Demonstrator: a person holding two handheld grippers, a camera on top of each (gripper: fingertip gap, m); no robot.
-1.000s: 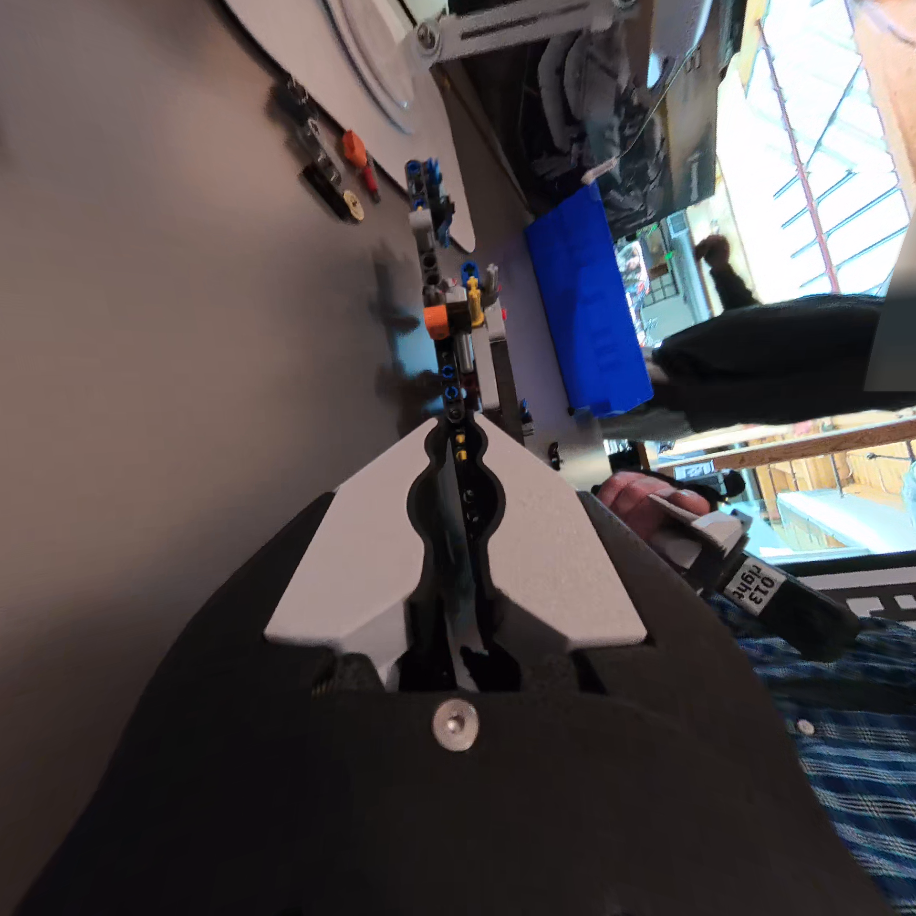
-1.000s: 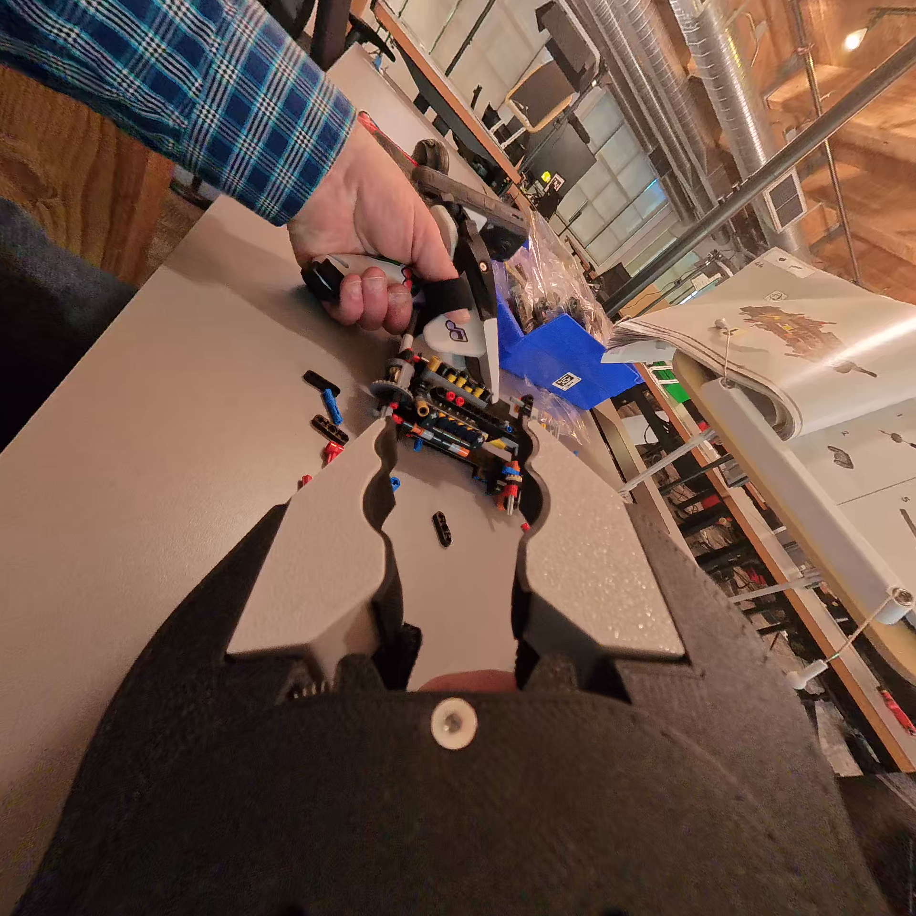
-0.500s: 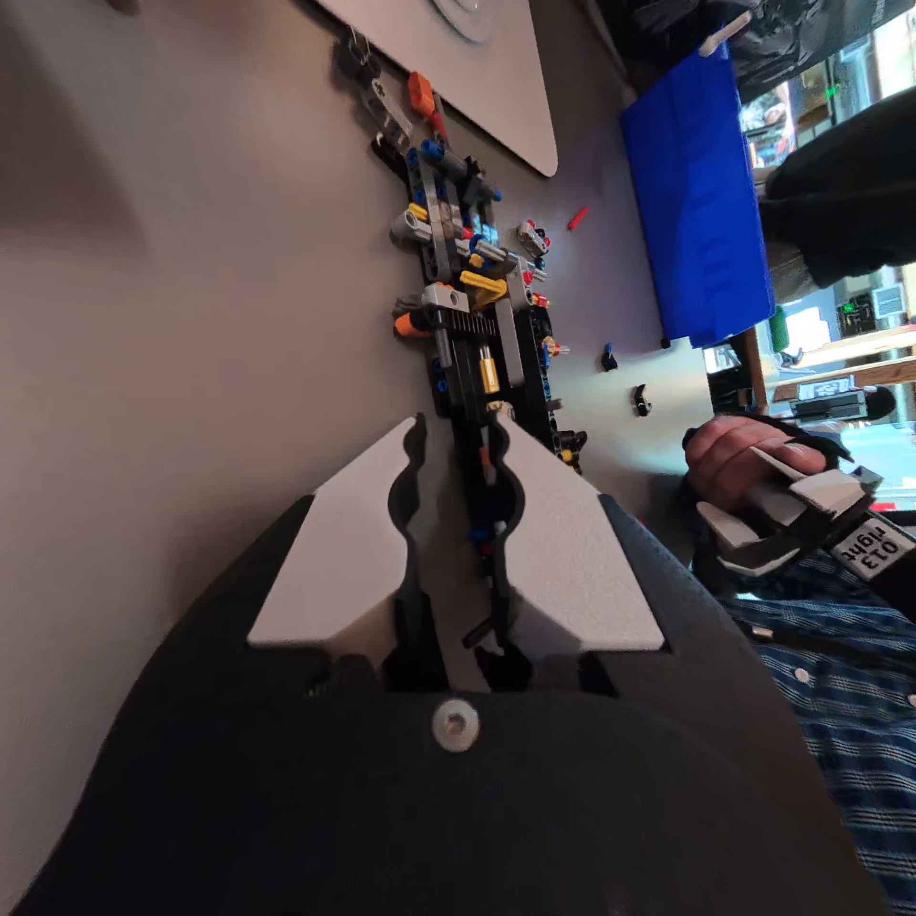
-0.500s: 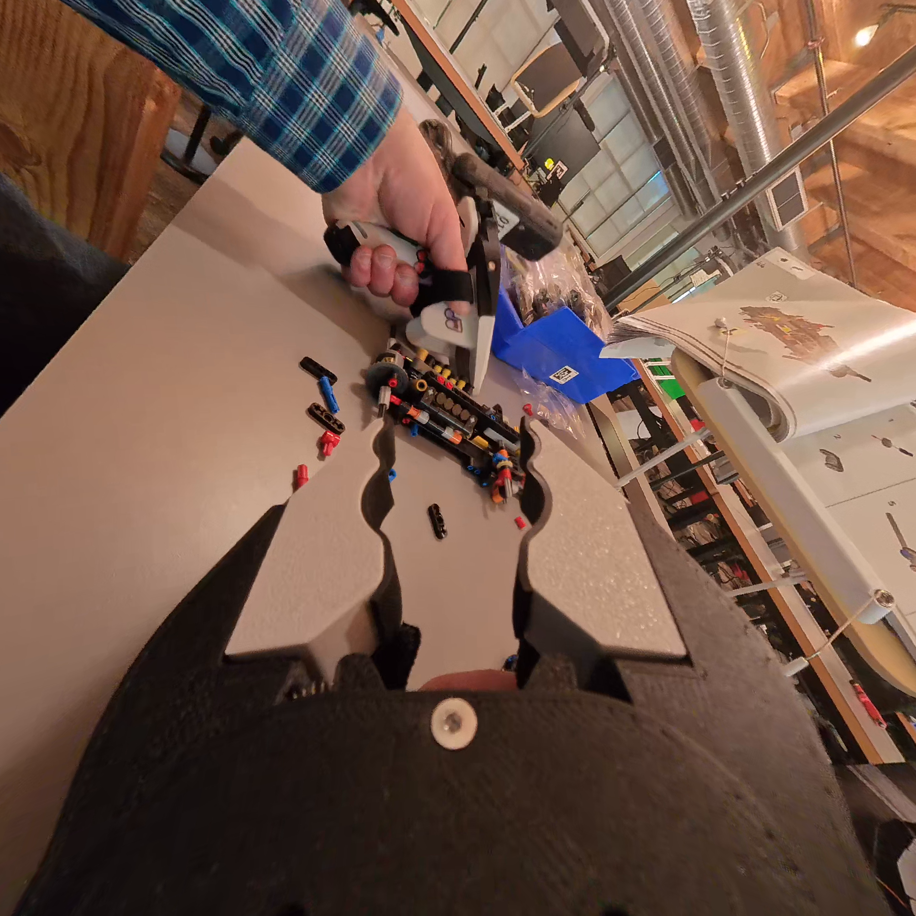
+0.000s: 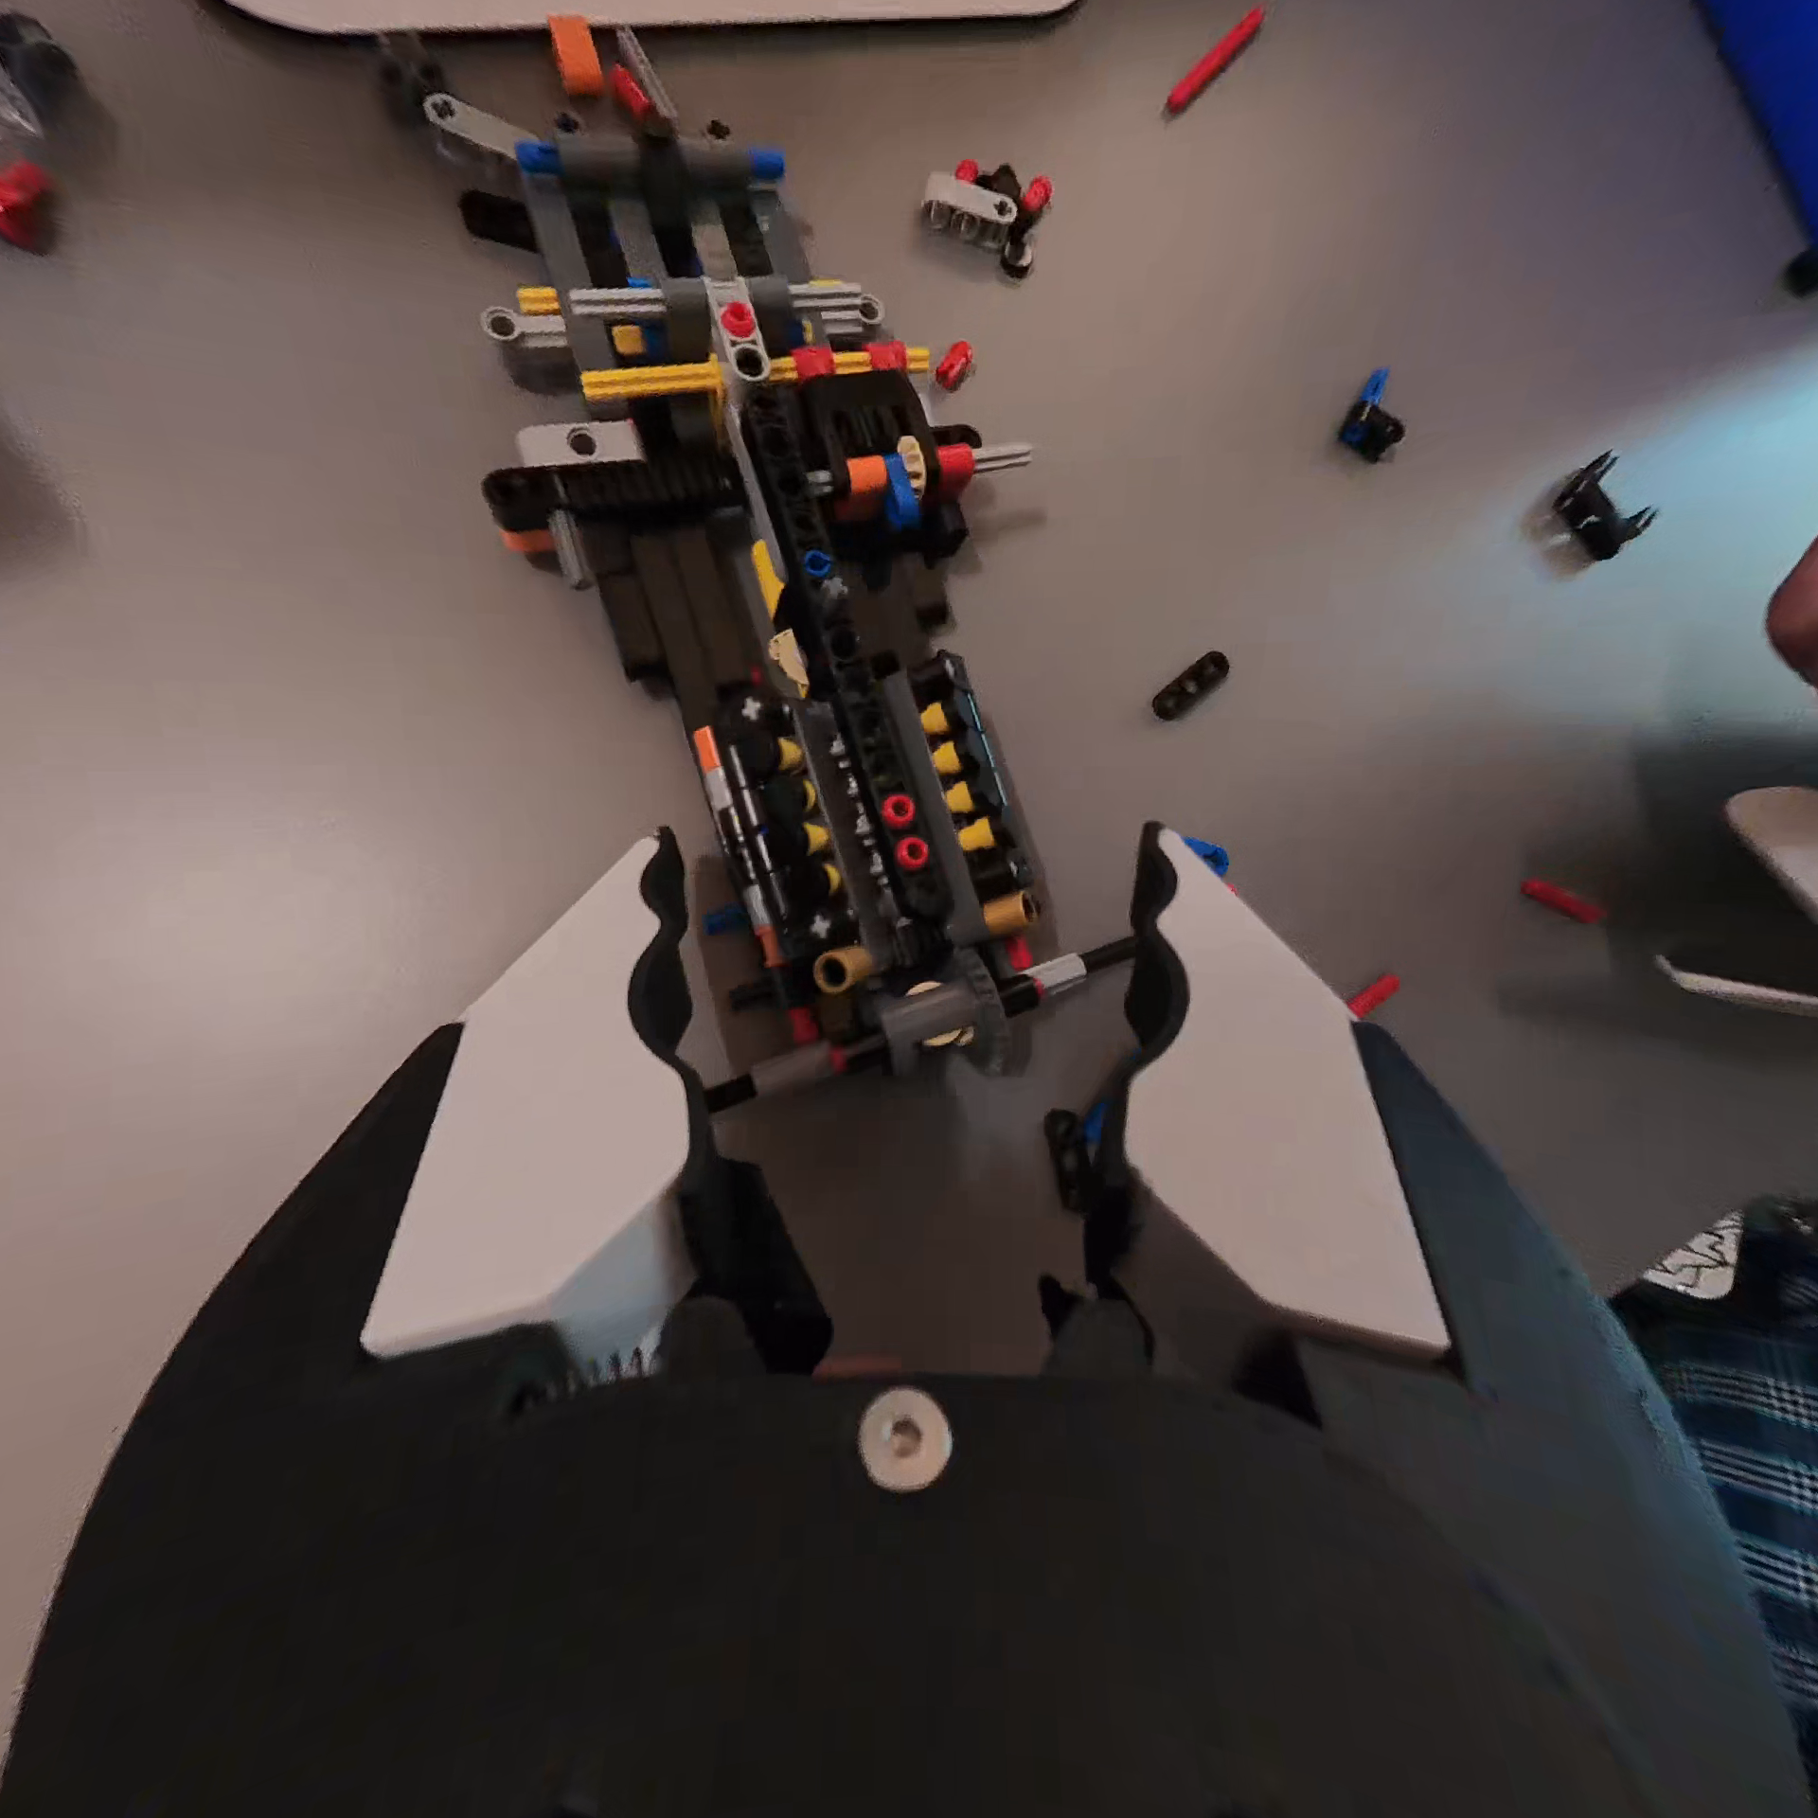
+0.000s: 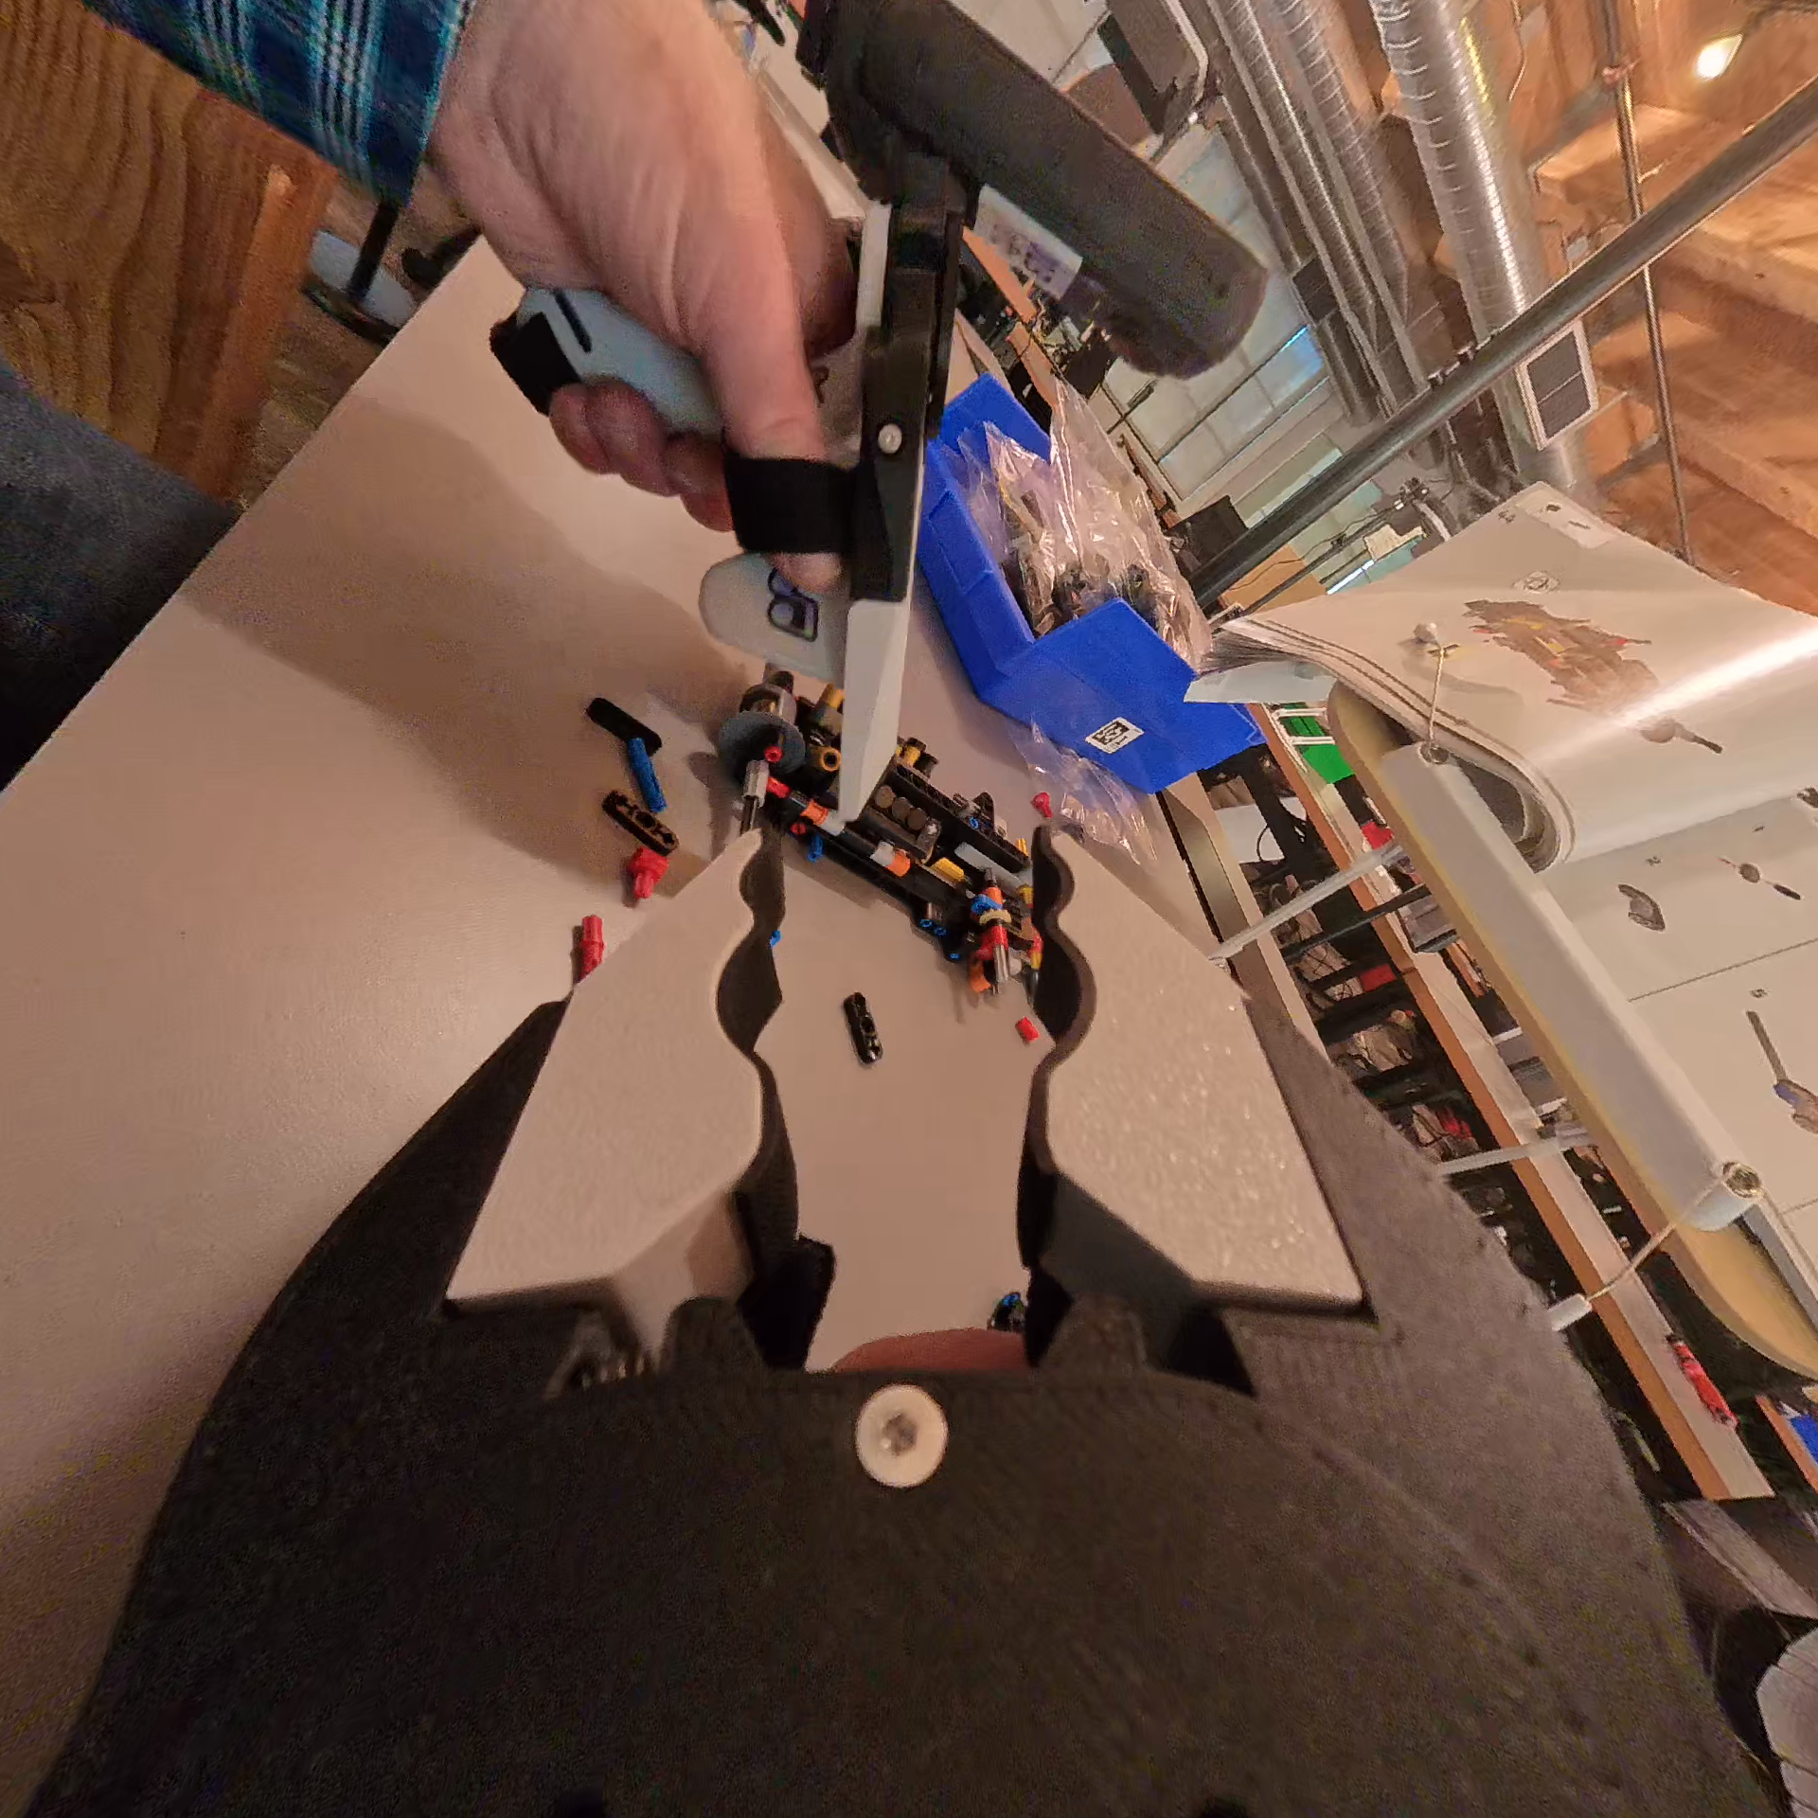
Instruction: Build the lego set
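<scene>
Left wrist view: left tool wide open, gripping nothing, looking down over the near end of the lego chassis. Chassis lies flat on the grey tabletop, long axis running away from the tool. Rear axle w/ grey gear sits between the two fingers; its black rod end is at or just short of the right finger's inner edge, contact can't be confirmed. Loose parts scattered to the right: black 3-hole beam, black connector, blue/black pin piece, red pins, grey beam w/ red pins. Red axle near the top edge.

Right wrist view: right tool open, approx. half span, empty, held low over the tabletop. Small black beam lies on the surface between its fingers, not touched. Chassis lies just beyond the fingertips. Left tool seen edge-on, tip down at the chassis's gear end, held by a hand. Blue bin w/ bagged parts behind; open instruction booklet to the right.
</scene>
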